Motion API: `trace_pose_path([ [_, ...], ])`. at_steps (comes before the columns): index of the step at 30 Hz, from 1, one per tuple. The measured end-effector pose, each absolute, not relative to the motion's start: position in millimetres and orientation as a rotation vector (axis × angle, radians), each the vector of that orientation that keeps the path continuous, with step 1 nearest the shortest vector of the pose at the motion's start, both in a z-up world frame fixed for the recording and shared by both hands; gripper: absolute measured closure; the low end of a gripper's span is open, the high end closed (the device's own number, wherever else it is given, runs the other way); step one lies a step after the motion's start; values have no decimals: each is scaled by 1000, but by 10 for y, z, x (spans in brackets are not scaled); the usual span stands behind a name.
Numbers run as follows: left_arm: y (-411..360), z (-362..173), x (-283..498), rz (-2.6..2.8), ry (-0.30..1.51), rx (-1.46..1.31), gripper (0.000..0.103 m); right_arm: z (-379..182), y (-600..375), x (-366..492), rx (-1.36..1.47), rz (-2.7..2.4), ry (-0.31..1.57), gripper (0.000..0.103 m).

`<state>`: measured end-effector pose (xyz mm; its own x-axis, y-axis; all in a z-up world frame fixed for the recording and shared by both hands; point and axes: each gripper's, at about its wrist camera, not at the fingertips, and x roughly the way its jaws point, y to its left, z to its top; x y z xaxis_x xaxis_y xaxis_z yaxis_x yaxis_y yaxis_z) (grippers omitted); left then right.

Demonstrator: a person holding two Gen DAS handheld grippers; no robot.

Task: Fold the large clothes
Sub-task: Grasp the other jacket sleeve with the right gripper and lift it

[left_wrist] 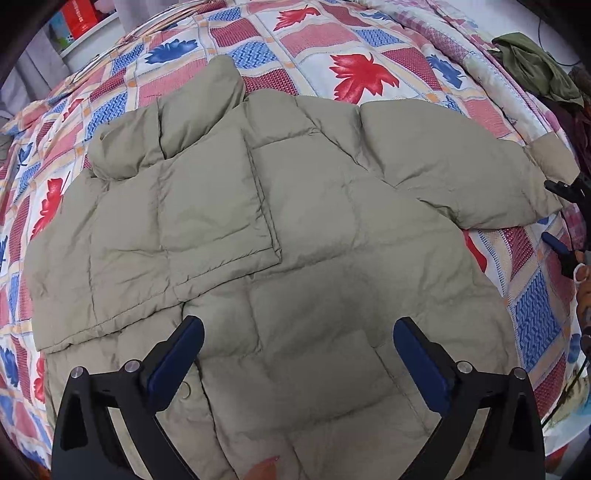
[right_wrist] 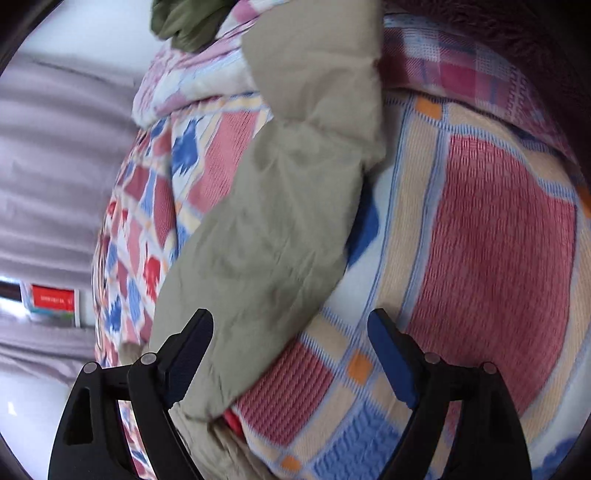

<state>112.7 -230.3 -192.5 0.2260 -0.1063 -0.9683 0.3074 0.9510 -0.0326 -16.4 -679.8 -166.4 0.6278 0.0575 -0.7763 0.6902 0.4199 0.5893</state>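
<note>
A beige puffer jacket (left_wrist: pixel 295 236) lies spread on a patchwork leaf-print bedspread (left_wrist: pixel 280 40). One sleeve is folded across its chest. The other sleeve (left_wrist: pixel 450 162) stretches out to the right. My left gripper (left_wrist: pixel 297 326) hangs over the jacket's lower body, jaws wide open and nothing between them. My right gripper (left_wrist: pixel 556 214) shows at the right edge, just beyond that sleeve's cuff end. In the right wrist view the right gripper (right_wrist: pixel 291 321) is open above the sleeve (right_wrist: pixel 280 206) and the bedspread (right_wrist: pixel 498 240). The sleeve's edge lies under the left finger, and the pads do not press on it.
An olive green garment (left_wrist: pixel 535 70) (right_wrist: pixel 184 22) is bunched at the bed's far right corner, beside dark maroon cloth. A red box (left_wrist: pixel 79 16) (right_wrist: pixel 51 299) stands on a white shelf past the bed. Grey curtain hangs behind.
</note>
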Motion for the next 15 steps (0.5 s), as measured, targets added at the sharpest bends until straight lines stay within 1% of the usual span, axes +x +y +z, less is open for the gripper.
trace_pose_path([
  [11, -2145, -2036, 1228, -238, 1342, 109, 0, -1879, -7342, 230, 1274, -430, 697, 16],
  [12, -2121, -2015, 1232, -242, 1338, 110, 0, -1898, -7361, 263, 1309, -418, 692, 20],
  [14, -2042, -1960, 1254, -234, 1324, 121, 0, -1968, -7394, 338, 1397, -392, 690, 48],
  [15, -1983, -1927, 1275, -223, 1316, 119, 0, -2006, -7401, 378, 1437, -384, 704, 80],
])
